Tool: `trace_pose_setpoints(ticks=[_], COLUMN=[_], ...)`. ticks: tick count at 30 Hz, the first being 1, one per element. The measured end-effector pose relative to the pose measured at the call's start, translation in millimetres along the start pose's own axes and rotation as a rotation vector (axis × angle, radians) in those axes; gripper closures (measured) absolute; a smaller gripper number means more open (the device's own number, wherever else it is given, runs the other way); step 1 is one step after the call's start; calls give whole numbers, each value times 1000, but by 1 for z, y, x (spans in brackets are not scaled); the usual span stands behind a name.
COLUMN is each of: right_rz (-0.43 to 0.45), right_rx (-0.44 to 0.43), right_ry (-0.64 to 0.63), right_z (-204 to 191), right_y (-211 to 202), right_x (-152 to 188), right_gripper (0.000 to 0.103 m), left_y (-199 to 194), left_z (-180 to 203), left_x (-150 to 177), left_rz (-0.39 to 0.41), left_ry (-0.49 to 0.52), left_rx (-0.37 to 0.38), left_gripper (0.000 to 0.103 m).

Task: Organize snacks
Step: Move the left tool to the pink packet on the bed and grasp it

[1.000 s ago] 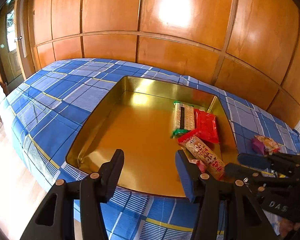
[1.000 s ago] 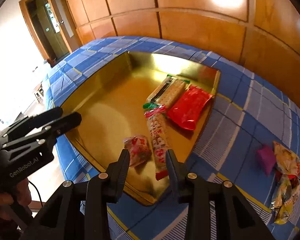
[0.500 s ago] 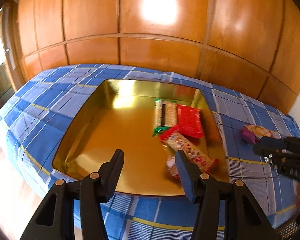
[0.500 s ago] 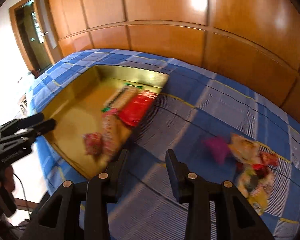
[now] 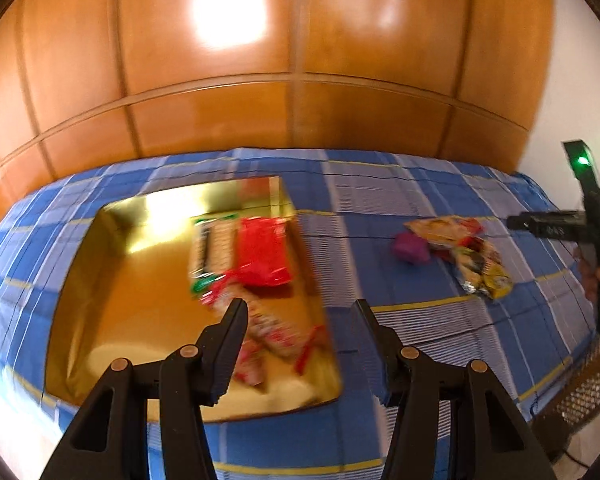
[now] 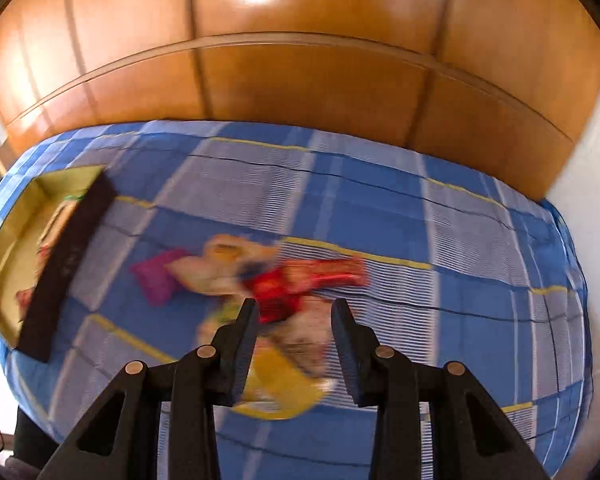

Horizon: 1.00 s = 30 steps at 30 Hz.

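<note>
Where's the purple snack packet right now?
The purple snack packet lies on the blue checked cloth, outside the gold tray to its right in the left wrist view, touching the left end of the loose snack pile.

Four snack packets (image 5: 260,256) lie in the gold tray (image 5: 100,300); loose packets (image 6: 268,292) heaped on cloth

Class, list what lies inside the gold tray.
Inside the tray: a biscuit pack, a red packet and a long wrapper. The left gripper partly covers another snack.
</note>
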State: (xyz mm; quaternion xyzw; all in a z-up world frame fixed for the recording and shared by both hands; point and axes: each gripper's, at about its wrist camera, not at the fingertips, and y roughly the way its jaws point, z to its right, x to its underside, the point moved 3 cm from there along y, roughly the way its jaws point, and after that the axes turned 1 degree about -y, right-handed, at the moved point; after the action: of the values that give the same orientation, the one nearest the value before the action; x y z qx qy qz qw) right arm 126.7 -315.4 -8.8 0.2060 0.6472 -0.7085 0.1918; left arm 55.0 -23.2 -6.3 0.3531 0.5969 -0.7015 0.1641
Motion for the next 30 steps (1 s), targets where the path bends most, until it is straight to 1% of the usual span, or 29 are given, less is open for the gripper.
trace_pose_setpoints(ticks=[2,3,4,5,6,7,9,14,18,25,27,28,29,30], right_rz=[-5,-7,-10,-26,-46,-39,-16,-1,12,15,17,18,19,21], right_rx=[8,-1,-20,-31,-22,-30,-76,-119,-141,-151,-148,-148,-146,-142], right_ry=[48,84,126,160,177,187,205,231,257,281,278,278,278,279], right_z=[19,29,37,42,45,46,46,47,50,54,55,55,56,56], right_y=[6,9,13,18,21,20,17,12,9,8,8,7,7,7], right_x=[4,7,11,14,14,12,9,6,3,1,0,0,0,-1], right_gripper=[65,65,65,65,65,65,65,65,64,64,64,64,64,64], left_y=[9,13,19,26,30,40,55,109,144,191,201,205,207,209], left_z=[21,30,42,52,58,69,81,107,122,135,137,137,136,136], left_x=[-7,-10,-14,-18,-20,-24,-28,-40,-51,-60,-60,-59,-57,-55], left_rz=[-29,-40,-52,-63,-69,-85,-117,-207,-245,-321,-336,-343,-355,-366], left_ry=[55,77,104,129,140,162,192,239,288,330,333,329,323,314], left_rx=[41,59,77,91,96,110,135,145,143,155,162,168,174,179], left_gripper=[49,48,43,35,32,30,30,30,30,30,32,43,58,58])
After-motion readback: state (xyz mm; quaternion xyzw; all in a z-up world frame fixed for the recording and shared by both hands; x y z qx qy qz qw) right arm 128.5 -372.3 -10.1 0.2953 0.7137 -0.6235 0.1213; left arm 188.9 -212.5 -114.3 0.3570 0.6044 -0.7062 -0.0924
